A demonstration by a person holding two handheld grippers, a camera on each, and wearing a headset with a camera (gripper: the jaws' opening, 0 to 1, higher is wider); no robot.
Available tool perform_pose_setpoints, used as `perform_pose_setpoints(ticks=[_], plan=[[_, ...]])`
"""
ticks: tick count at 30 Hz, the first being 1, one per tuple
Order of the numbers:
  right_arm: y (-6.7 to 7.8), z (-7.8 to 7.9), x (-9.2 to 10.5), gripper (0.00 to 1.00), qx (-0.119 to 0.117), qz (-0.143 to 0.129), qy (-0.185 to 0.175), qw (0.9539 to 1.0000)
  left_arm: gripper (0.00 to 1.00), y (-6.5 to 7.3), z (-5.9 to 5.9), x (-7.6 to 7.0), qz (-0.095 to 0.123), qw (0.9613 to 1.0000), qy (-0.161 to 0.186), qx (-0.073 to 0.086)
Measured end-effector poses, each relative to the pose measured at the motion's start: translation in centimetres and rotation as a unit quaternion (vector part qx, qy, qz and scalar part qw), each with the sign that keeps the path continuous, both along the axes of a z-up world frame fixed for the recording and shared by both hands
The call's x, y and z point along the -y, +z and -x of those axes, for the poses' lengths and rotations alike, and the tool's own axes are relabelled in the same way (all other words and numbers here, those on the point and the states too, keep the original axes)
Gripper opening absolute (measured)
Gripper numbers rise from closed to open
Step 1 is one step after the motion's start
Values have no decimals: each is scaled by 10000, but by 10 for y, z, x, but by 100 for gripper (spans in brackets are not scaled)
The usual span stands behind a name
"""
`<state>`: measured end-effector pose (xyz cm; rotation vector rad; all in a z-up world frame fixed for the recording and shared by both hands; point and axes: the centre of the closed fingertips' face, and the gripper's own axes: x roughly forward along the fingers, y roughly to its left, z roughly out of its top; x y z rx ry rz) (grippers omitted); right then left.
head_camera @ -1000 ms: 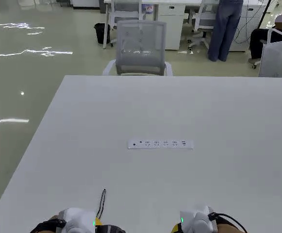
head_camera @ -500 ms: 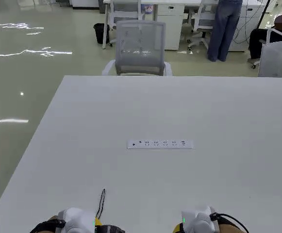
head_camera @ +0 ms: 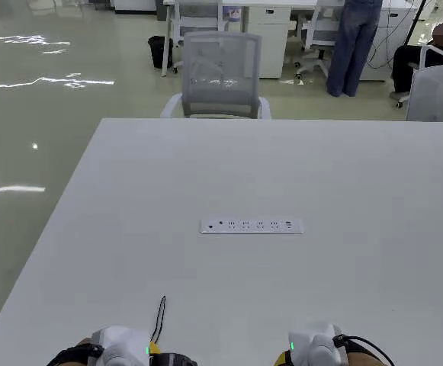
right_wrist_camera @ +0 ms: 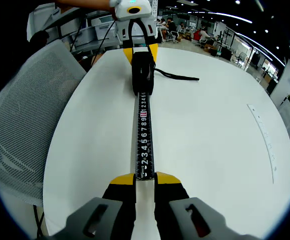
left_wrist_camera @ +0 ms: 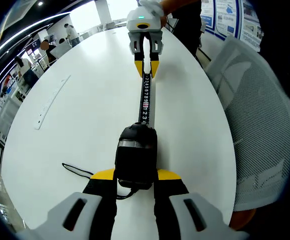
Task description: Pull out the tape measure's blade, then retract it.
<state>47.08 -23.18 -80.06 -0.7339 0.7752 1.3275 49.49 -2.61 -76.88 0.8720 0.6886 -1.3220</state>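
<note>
My left gripper [left_wrist_camera: 136, 175] is shut on the black tape measure case [left_wrist_camera: 136, 154], which rests low over the white table [left_wrist_camera: 85, 115]. The black numbered blade [left_wrist_camera: 145, 95] runs straight out from the case to my right gripper [left_wrist_camera: 145, 65]. In the right gripper view, the right gripper [right_wrist_camera: 145, 178] is shut on the blade's end. The blade [right_wrist_camera: 144, 132] stretches back to the case [right_wrist_camera: 142, 70], which sits in the left gripper [right_wrist_camera: 140, 50]. The case's black wrist strap [head_camera: 160, 314] trails on the table. In the head view both grippers sit at the bottom edge, left [head_camera: 122, 347] and right [head_camera: 316, 347].
A white power strip [head_camera: 251, 226] lies mid-table. A grey mesh chair [head_camera: 221, 72] stands at the table's far edge, and another mesh chair [right_wrist_camera: 20, 115] is beside the near edge. People and desks [head_camera: 354, 42] are far behind. The table edge [head_camera: 69, 206] drops to the floor on the left.
In the head view the right gripper has shifted slightly to the right, away from the left gripper. The left gripper and the strap have not moved.
</note>
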Motion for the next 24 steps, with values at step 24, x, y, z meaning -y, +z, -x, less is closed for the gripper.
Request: perform_pose_setpoints(ticks=[24], plan=[[2,1,7,11,6,33,-8,10000,23,1,1,0,5,10000,9,5]])
